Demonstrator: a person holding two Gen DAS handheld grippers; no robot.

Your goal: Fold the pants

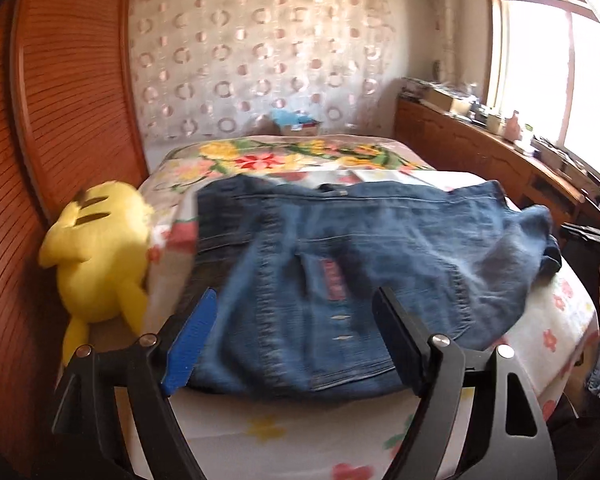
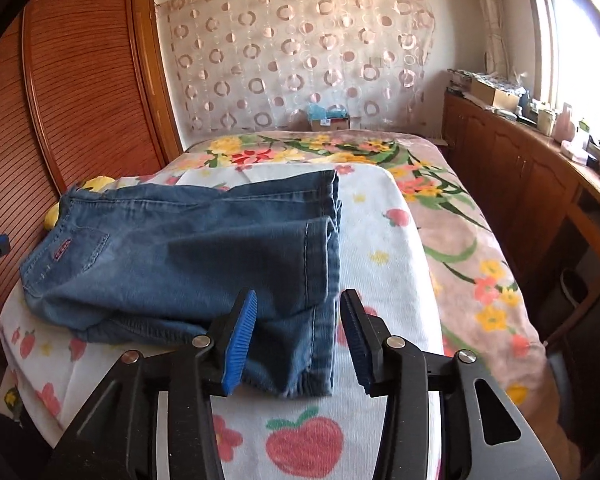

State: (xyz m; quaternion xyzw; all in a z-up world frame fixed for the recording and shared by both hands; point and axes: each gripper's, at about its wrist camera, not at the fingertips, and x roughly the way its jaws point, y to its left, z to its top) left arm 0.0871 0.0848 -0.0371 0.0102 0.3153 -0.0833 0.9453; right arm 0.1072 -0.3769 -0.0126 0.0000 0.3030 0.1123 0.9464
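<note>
Sunlit bedroom, bed (image 2: 384,240) under a fruit-print towel. From my left claw (image 1: 296,320), released wide with nothing between its fingers, I saw one yellow plush toy (image 1: 96,256) at the left edge, then the single pair of jeans (image 1: 340,264) lying folded on the bed. Only my right claw (image 2: 298,336), also released, showed both leg hems stacked, the lower one just between its fingers.

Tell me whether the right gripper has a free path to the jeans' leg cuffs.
Probably yes: the right gripper is open, its fingers either side of the nearest cuff of the jeans, with nothing between.
</note>
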